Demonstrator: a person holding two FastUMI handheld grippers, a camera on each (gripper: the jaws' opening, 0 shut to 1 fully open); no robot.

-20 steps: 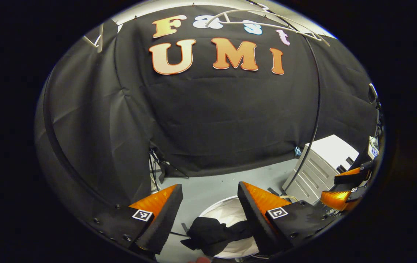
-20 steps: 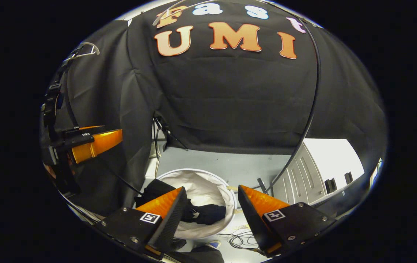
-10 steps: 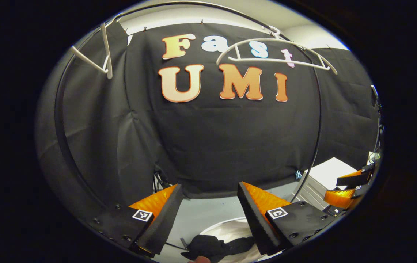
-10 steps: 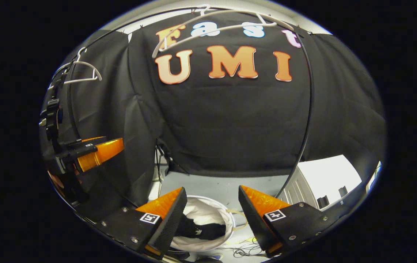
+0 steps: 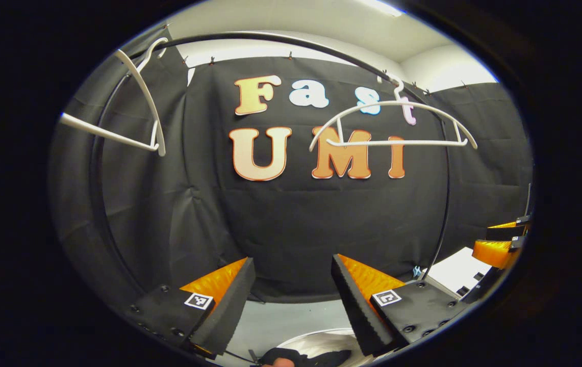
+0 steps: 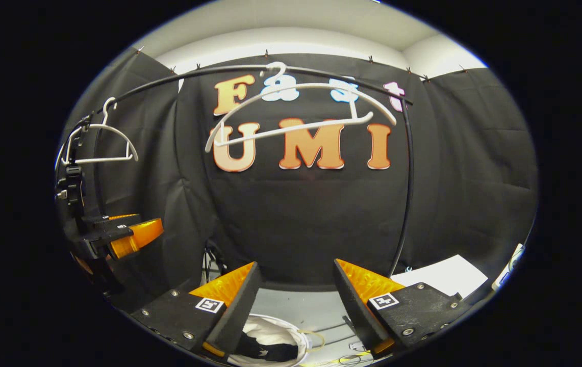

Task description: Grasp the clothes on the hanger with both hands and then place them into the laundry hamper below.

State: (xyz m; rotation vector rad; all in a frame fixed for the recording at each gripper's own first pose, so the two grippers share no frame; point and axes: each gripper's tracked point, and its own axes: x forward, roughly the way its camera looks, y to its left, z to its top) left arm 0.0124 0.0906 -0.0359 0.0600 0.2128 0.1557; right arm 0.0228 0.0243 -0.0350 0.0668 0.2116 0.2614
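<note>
I have lifted both grippers, left gripper (image 5: pixel 288 300) and right gripper (image 6: pixel 291 303), jaws apart and empty, toward the bare hangers (image 6: pixel 301 109); dark clothes (image 6: pixel 270 350) already lie in the hamper (image 6: pixel 291 337), so the task looks done.

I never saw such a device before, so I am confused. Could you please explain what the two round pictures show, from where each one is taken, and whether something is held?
A person holds one two-finger gripper in each hand, and a fisheye camera rides on each. The left gripper view looks along the left gripper; the right gripper view looks along the right gripper. Both are open and hold nothing.

Each view also catches the other gripper at its edge. Ahead, two bare white hangers hang on a black rail in front of the booth's black cloth wall. Low in the right gripper view stands a white laundry hamper with dark clothes in it. So the clothes are already off the hanger and in the hamper.
</note>
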